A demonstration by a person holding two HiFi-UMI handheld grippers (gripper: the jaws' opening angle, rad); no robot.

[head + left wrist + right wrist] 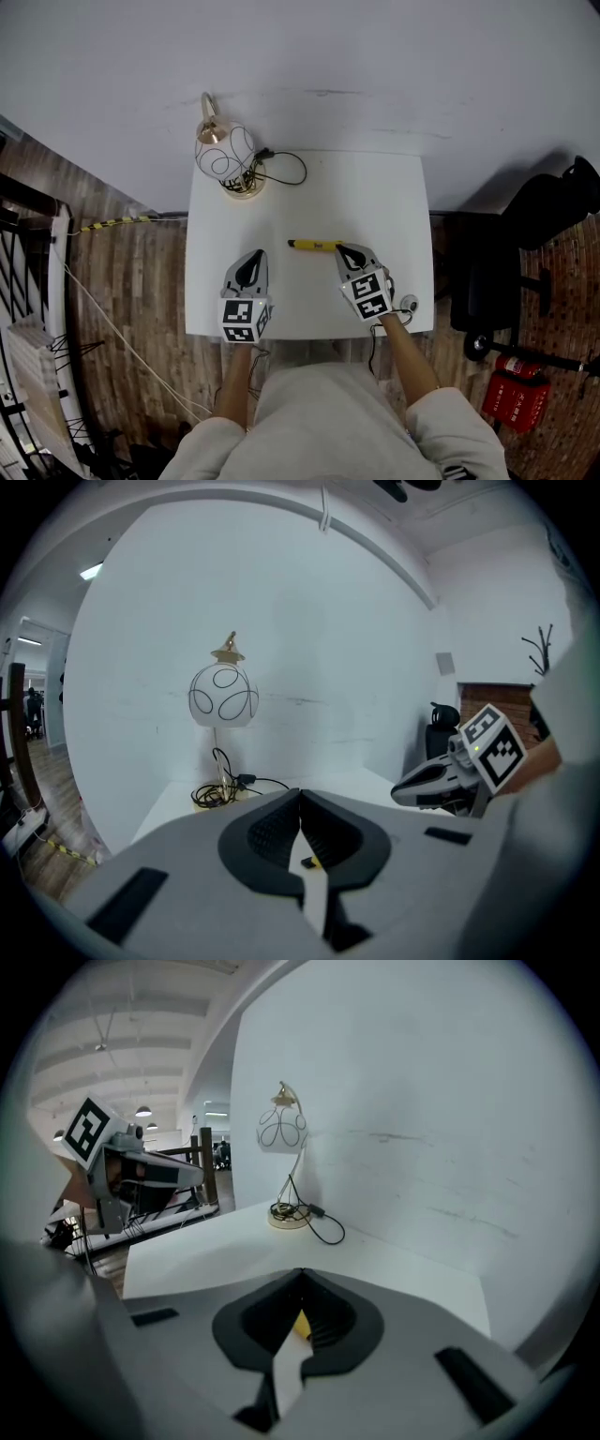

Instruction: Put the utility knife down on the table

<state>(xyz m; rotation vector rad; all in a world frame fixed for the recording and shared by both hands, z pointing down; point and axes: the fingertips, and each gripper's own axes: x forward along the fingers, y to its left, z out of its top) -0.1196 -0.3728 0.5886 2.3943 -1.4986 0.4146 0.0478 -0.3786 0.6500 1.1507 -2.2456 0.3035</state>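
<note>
Put-down step looks done: utility knife (pixel 314 246) flat on desk (pixel 375 197), by tip of R tongs (pixel 345 251); contact unclear. R tongs closed tight, empty. L tongs (pixel 254 257) closed, empty, apart from knife. Next: back R off w/o nudging knife.

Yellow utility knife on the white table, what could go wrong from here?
The right hand-held gripper, jaws shut and empty, hangs at one end of the yellow utility knife; a stray move could knock it along the white table. The left hand-held gripper, also shut, is near the other end and could do the same.
</note>
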